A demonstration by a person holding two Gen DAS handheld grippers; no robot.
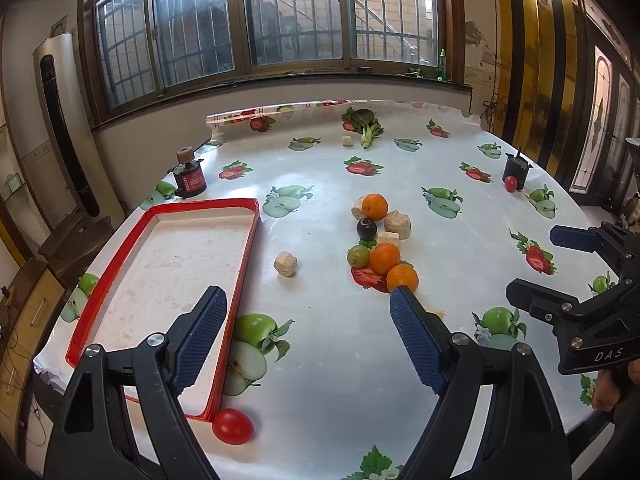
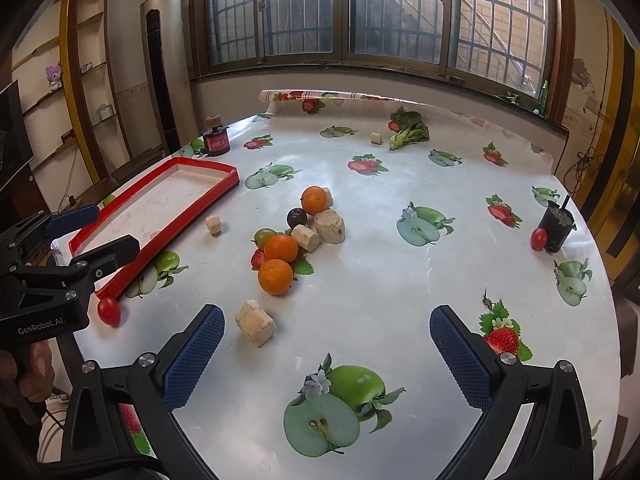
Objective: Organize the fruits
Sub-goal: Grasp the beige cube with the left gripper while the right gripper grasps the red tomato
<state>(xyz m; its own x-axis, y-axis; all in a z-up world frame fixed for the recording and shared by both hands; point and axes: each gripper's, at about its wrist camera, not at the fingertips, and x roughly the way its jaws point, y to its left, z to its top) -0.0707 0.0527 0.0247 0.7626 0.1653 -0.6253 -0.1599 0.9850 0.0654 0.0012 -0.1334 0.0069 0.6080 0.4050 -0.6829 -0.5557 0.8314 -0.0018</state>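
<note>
Barred windows back a fruit-print table point(image 2: 360, 304). We hold both grippers, left gripper point(image 1: 308, 304) and right gripper point(image 2: 326, 324), wide and empty. Oranges point(image 2: 275, 276) cluster at twelve o'clock; red tray point(image 2: 160, 224) waits at ten. Better to straddle the nearest orange squarely, avoiding cork blocks point(image 2: 255, 322).

Daylight from the barred window point(image 1: 264, 20) behind, moderately bright. Glossy tablecloth point(image 2: 380, 280) throws diffuse white glare mid-table. Shadows soft and short. Heavy fisheye bending at edges, dark vignetted corners. Focus sharp overall; window panes blown out on top.
</note>
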